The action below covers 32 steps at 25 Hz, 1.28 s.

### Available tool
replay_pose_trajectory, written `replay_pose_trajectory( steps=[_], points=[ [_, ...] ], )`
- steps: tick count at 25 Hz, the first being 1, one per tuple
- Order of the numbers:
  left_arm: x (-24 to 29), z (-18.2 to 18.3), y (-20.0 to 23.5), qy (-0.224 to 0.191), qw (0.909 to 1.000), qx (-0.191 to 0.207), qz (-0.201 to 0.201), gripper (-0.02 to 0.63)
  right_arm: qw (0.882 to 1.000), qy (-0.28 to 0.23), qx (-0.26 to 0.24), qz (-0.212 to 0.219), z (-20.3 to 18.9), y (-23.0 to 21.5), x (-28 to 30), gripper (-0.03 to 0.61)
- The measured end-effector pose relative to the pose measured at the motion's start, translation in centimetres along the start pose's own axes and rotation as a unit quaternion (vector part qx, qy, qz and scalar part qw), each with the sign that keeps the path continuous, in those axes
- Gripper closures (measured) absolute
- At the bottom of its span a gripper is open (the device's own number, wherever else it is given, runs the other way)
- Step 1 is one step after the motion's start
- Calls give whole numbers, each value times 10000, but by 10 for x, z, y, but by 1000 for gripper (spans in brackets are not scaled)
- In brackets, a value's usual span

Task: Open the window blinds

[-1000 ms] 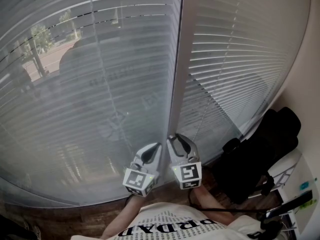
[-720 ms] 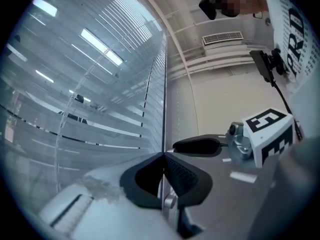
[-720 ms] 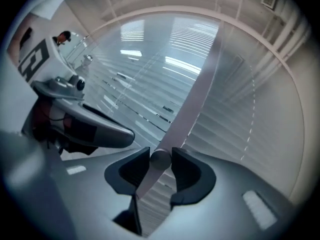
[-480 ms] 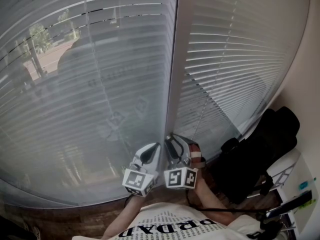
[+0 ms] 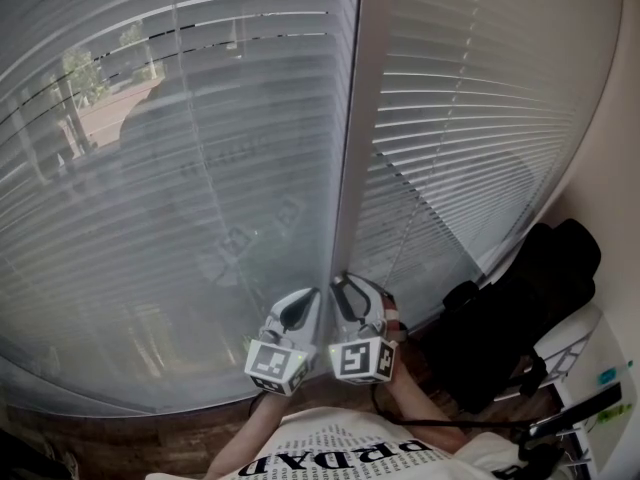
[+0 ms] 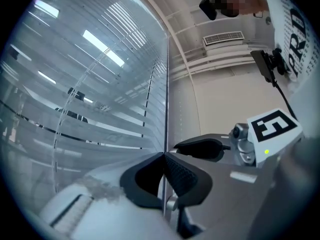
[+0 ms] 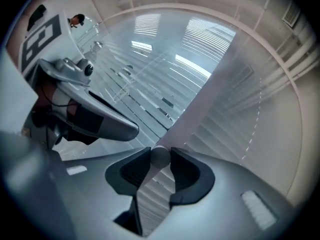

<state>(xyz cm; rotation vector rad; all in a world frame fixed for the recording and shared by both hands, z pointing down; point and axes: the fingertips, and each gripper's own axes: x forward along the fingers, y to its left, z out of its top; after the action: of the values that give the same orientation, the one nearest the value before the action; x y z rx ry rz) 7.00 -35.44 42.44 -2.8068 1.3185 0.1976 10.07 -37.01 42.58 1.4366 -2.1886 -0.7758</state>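
the slat-tilting step seems to be in hand. the right gripper [image 5: 342, 282] is clamping a pale, round-ended wand [image 7: 160, 158] right between its jaws, which have just been closing tighter on it. the left gripper [image 6: 163, 156] is pinching its jaws together on a thin cord [image 6: 165, 99] that is running straight up from them beside the mullion [image 5: 350, 148]. the window blinds [image 5: 180, 188] are hanging just ahead of both sets of jaws, letting the street show through on the left and looking shut on the right. the next move is probably calling for a firm, non-slipping twist of the wand.
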Motion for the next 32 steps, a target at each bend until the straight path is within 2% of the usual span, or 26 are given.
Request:
replay_pose_trajectory(
  steps=[8,13,18,26,32],
  points=[
    [0,-3,1,-12,10000,16,-46,620,9977,-60,678,2,0,-2,0,445],
    [2,-1,1,-18,10000,-17,-46,620,9908,-145,1345,-18,-1,-6,0,445],
    [1,1,1,-26,10000,-24,-27,620,9867,-191,1617,-22,0,-8,-1,445],
    [2,9,-5,-121,9999,-22,-98,620,9664,-217,2561,29,-4,-9,-1,445],
    [1,9,-6,-74,9999,-5,-115,621,9569,-258,2893,31,-5,-9,0,445]
  ],
)
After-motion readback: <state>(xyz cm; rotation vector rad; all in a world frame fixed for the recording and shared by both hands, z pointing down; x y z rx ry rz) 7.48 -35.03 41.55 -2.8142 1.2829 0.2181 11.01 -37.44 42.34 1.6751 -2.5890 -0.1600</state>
